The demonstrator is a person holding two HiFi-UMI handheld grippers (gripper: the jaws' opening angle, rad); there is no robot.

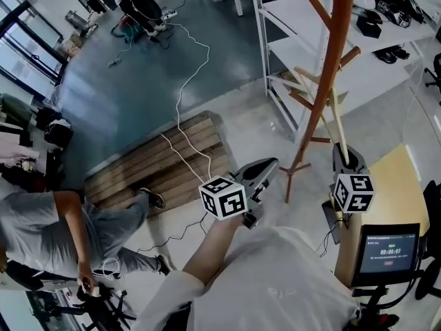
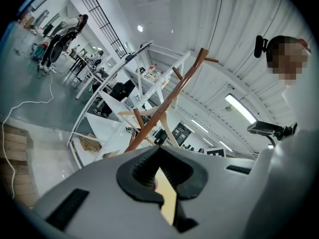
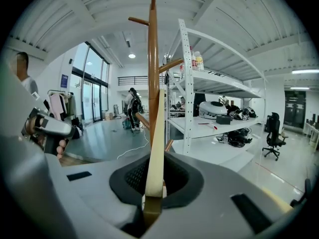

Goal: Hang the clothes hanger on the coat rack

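A brown wooden coat rack [image 1: 332, 61] with slanted pegs stands on the floor ahead. My right gripper [image 1: 348, 158] is shut on one arm of a pale wooden hanger [image 1: 337, 126], which it holds upright against the rack's lower pegs. In the right gripper view the hanger [image 3: 157, 133] rises from the right gripper [image 3: 154, 188] straight in front of the rack's trunk [image 3: 153, 59]. I cannot tell whether hanger and rack touch. My left gripper [image 1: 265, 171] hovers left of the rack with its jaws drawn together, holding nothing. The left gripper [image 2: 162, 183] also looks towards the rack [image 2: 169, 101] and hanger [image 2: 144, 114].
A white metal shelf unit [image 1: 289, 19] stands just behind the rack. A wooden pallet [image 1: 158, 164] and a white cable [image 1: 186, 88] lie on the floor to the left, near a crouching person [image 1: 69, 226]. A yellow table [image 1: 393, 178] and a screen [image 1: 389, 250] are at the right.
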